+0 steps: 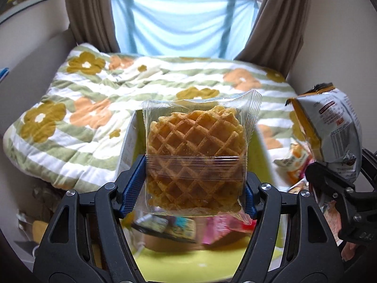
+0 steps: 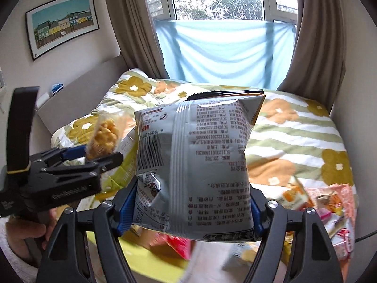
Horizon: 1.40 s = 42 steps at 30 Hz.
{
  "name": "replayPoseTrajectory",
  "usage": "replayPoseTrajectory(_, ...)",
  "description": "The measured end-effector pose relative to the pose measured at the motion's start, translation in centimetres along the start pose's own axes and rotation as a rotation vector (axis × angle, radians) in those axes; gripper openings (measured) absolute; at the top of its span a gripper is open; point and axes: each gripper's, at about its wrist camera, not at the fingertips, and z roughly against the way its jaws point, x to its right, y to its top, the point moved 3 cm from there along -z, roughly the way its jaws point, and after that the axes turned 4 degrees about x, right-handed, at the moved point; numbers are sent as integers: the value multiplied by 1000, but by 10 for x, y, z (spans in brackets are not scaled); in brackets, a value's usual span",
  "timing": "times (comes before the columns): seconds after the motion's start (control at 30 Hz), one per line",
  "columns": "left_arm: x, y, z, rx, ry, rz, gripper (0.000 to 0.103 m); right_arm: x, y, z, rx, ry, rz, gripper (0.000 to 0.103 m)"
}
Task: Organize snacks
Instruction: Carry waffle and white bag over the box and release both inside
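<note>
My left gripper (image 1: 195, 188) is shut on a clear-wrapped waffle pack (image 1: 195, 151) and holds it upright above an open yellow-green box (image 1: 188, 259) that has several snack packets in it. My right gripper (image 2: 188, 210) is shut on a silver chip bag (image 2: 195, 165), printed back towards the camera, held up over the same box (image 2: 150, 264). In the left wrist view the chip bag (image 1: 329, 127) and right gripper show at the right edge. In the right wrist view the left gripper (image 2: 70, 162) with the waffle pack (image 2: 103, 136) shows at the left.
A bed with a flowered green-striped quilt (image 1: 117, 108) lies behind the box. Loose snack packets (image 2: 329, 207) lie on the quilt at the right. Brown curtains and a blue cloth (image 2: 223, 52) hang at the window. A framed picture (image 2: 63, 23) hangs on the left wall.
</note>
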Motion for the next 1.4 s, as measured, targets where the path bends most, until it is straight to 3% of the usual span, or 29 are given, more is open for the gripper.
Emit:
replayPoseTrajectory(0.33,-14,4,-73,-127,-55,-70,69,-5,-1,-39,-93,-52,-46,72)
replayPoseTrajectory(0.4,-14,7,-80,-128,-49,-86,87,-3,1,-46,-101,-52,-48,72)
replayPoseTrajectory(0.53,-8,15,-76,-76,14,-148,102,4,1,-52,-119,-48,-44,72)
replayPoseTrajectory(0.8,-13,8,-67,-114,8,-92,103,8,3,-55,-136,-16,-55,72)
replayPoseTrajectory(1.07,-33,-16,-44,-130,66,-24,103,4,-3,-72,-180,55,-38,73)
replayPoseTrajectory(1.23,-42,-27,-35,-133,82,-2,103,-2,-2,-94,-224,52,-14,73)
replayPoseTrajectory(1.33,-45,-31,-25,-120,94,-2,103,-6,-1,-97,-200,44,11,85)
replayPoseTrajectory(1.37,-46,-32,-22,-114,99,-4,103,-8,0,-96,-184,44,16,98)
replayPoseTrajectory(1.4,-47,-32,-19,-110,104,-6,103,-8,1,-94,-163,43,21,103)
